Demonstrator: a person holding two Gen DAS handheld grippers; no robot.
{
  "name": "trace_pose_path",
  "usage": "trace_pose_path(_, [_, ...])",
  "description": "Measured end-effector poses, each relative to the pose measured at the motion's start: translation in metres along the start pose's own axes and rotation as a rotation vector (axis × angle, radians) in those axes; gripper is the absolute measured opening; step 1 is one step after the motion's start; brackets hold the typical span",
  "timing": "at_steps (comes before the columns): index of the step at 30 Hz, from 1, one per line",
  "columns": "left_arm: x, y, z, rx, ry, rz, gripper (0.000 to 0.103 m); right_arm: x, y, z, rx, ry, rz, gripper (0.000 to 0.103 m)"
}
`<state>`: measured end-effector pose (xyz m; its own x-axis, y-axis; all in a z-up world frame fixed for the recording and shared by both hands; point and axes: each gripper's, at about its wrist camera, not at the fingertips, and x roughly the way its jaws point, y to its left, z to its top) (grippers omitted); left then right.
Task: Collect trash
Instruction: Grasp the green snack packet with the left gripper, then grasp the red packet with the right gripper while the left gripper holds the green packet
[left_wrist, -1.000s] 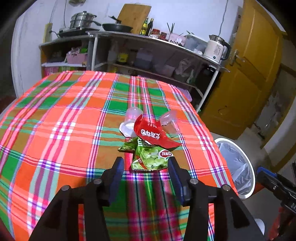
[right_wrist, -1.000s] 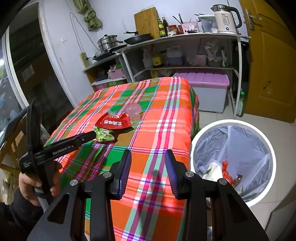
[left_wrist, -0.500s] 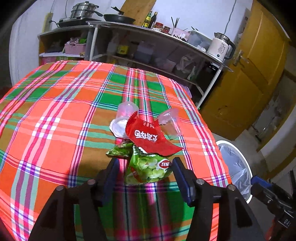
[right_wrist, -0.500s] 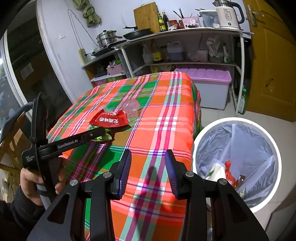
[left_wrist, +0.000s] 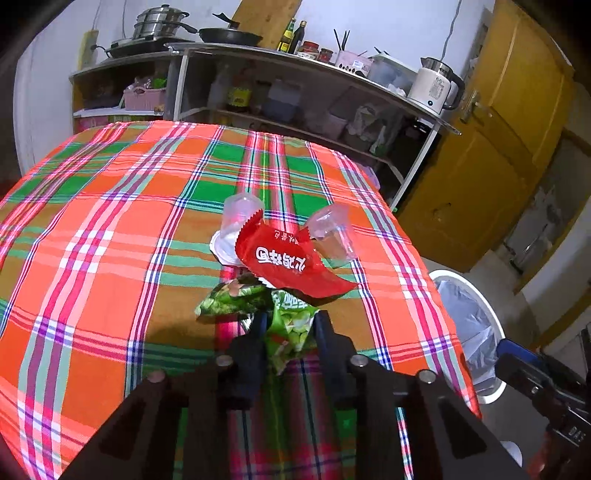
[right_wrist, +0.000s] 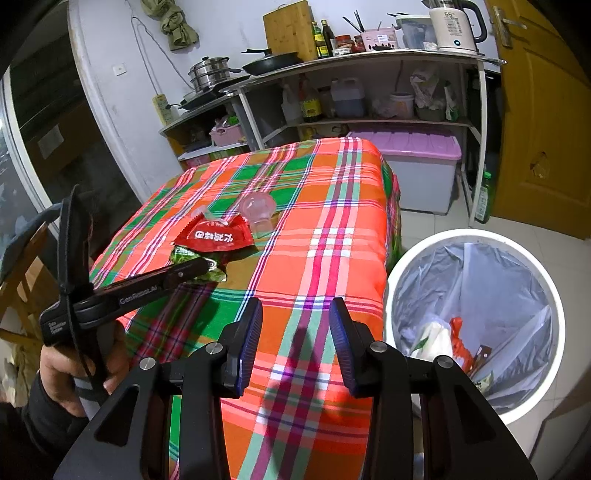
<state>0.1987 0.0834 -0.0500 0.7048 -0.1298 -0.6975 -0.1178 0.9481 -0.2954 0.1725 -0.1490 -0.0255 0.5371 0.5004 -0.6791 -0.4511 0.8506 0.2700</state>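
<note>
My left gripper (left_wrist: 290, 325) is shut on a green snack wrapper (left_wrist: 291, 317) lying on the plaid tablecloth (left_wrist: 110, 240). A second green wrapper (left_wrist: 229, 299) lies just left of it. A red wrapper (left_wrist: 284, 260) lies beyond, partly over a white lid (left_wrist: 221, 245), with two clear plastic cups (left_wrist: 240, 212) (left_wrist: 330, 230) behind it. In the right wrist view the left gripper (right_wrist: 199, 267) sits at the green wrapper (right_wrist: 218, 275) by the red wrapper (right_wrist: 214, 236). My right gripper (right_wrist: 295, 317) is open and empty over the table's near edge, left of the trash bin (right_wrist: 476, 314).
The white bin with a grey liner stands on the floor right of the table and holds some trash (right_wrist: 443, 343). A metal shelf (right_wrist: 369, 59) with kettle, pans and bottles stands behind the table. A purple-lidded storage box (right_wrist: 413, 162) and a yellow door (right_wrist: 543, 122) are at the right.
My left gripper moved forward over the table and closed its fingers on the green wrapper. My right gripper stayed open and shifted slightly.
</note>
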Motion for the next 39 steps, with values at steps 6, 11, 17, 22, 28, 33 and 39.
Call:
trace_pose_path(6, [-0.017,0.007,-0.008,0.002,-0.023,-0.003,0.02,0.004,0.008,0.003,-0.016,0.005,0.01,0.039])
trace_pose_path(11, [-0.034,0.019,-0.012,-0.009,-0.046,-0.006,0.01,0.011,0.024,0.009,-0.044,0.013,0.025,0.039])
trace_pose_path(17, [-0.051,0.037,-0.013,-0.029,-0.081,-0.001,0.01,0.028,0.047,0.018,-0.088,0.026,0.057,0.039])
trace_pose_path(22, [-0.063,0.055,-0.013,-0.057,-0.105,0.003,0.01,0.053,0.065,0.029,-0.135,0.056,0.079,0.039])
trace_pose_path(28, [-0.072,0.073,-0.012,-0.076,-0.122,0.004,0.01,0.092,0.08,0.047,-0.208,0.092,0.078,0.046])
trace_pose_path(33, [-0.073,0.082,-0.012,-0.082,-0.125,-0.001,0.01,0.122,0.084,0.059,-0.265,0.113,0.071,0.046])
trace_pose_path(39, [-0.072,0.088,-0.012,-0.086,-0.125,-0.004,0.01,0.147,0.084,0.069,-0.296,0.154,0.096,0.046])
